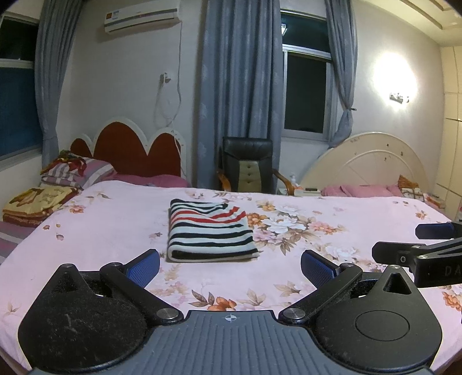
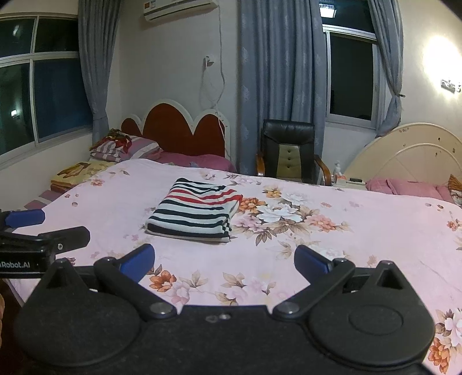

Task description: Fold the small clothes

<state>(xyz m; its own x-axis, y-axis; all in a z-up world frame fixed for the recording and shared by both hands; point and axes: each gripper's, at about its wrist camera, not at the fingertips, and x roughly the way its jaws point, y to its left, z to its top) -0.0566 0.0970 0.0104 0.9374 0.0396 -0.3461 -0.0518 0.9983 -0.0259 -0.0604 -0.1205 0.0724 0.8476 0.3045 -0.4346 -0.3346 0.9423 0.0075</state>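
Bedroom, night, lamp lit on the right wall.

Bed: pink floral sheet, smooth, filling most of both views.

Striped garment: black, white and red stripes, folded into a neat rectangle, lying flat near the middle of the bed, well ahead of both tools, touched by neither.

Left tool: I see its blue-padded fingers spread wide, nothing between them, held over the near edge of the bed. In the right wrist view it shows at the far left edge, also spread.

Right tool: fingers spread wide, empty, likewise over the near part of the sheet. In the left wrist view it enters from the right edge, just beside the left tool.

Headboard, red with white scalloped trim: at the far left, pillows and folded bedding stacked in front.

Second headboard, cream, rounded: at the far right, pink pillows below it.

Chair, black with wooden arms: between the two headboards, against grey curtains.

Air conditioner: high on the wall, cord hanging down.
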